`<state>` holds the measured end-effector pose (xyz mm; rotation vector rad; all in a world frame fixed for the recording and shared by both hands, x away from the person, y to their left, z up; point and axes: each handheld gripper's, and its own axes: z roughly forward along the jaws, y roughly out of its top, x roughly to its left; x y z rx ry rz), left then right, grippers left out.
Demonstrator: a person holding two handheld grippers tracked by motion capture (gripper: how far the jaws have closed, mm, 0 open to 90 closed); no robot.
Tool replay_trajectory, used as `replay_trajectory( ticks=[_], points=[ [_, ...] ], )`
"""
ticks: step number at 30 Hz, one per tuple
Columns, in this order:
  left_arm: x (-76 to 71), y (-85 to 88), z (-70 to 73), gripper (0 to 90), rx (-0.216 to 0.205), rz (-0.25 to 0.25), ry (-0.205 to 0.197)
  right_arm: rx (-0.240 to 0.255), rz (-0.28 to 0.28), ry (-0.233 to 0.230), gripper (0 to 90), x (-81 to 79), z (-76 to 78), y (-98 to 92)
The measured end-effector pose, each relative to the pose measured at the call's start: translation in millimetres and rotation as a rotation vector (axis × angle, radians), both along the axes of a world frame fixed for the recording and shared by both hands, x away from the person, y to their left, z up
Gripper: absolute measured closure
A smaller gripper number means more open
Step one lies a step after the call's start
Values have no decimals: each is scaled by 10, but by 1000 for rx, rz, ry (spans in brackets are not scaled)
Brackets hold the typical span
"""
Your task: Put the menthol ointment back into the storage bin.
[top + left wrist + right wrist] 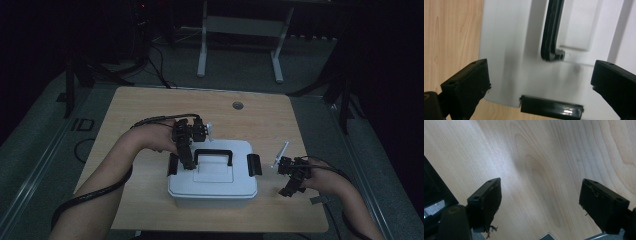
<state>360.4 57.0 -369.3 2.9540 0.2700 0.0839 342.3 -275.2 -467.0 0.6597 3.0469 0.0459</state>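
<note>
Wooden table [150, 107] carries a white box [212, 187], its left latch [551, 107] just under the left claw [186, 162], whose jaws stand apart and empty. I judge the latch step in hand; next, the right claw [289, 181], also apart over bare wood, must reach the right latch [254, 164].

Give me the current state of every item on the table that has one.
White storage box: lid on, upright.
Carry handle: folded flat on lid.
Left latch: state unclear.
Right latch: state unclear.
Left hand-held gripper: open over the lid, holding nothing.
Right hand-held gripper: open, holding nothing, over bare table.
</note>
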Motion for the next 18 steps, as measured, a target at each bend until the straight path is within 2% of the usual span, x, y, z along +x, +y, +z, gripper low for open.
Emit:
replay_trajectory(
  ticks=[2, 3, 5, 8, 10, 13, 15, 16, 18],
  points=[
    [-1, 28, -4, 17, -7, 4, -3, 0, -1, -1, 178, -1, 3, -3],
    [1, 108, -16, 17, -25, 17, -21, 4, -3, -1, 178, -4, 9, -9],
    [-2, 194, -28, 17, -41, 35, -23, 4, -6, -3, 178, -3, 12, -18],
    [-10, 335, -50, 17, -56, 63, -20, 7, -12, -5, 178, 0, 15, -29],
    [-13, 368, -55, 17, -60, 69, -19, 4, -11, -6, 178, -1, 13, -31],
    [-38, 546, -83, 17, -74, 99, -18, 4, -11, -7, 178, -2, 11, -28],
    [-38, 546, -83, 17, -74, 99, -18, 3, -12, -6, 178, -2, 13, -25],
    [-60, 626, -89, 17, -83, 99, -21, 4, -11, -8, 178, -2, 19, -17],
    [-99, 748, -104, 17, -92, 118, -1, 8, -10, -9, 178, -1, 27, -11]
  ],
)
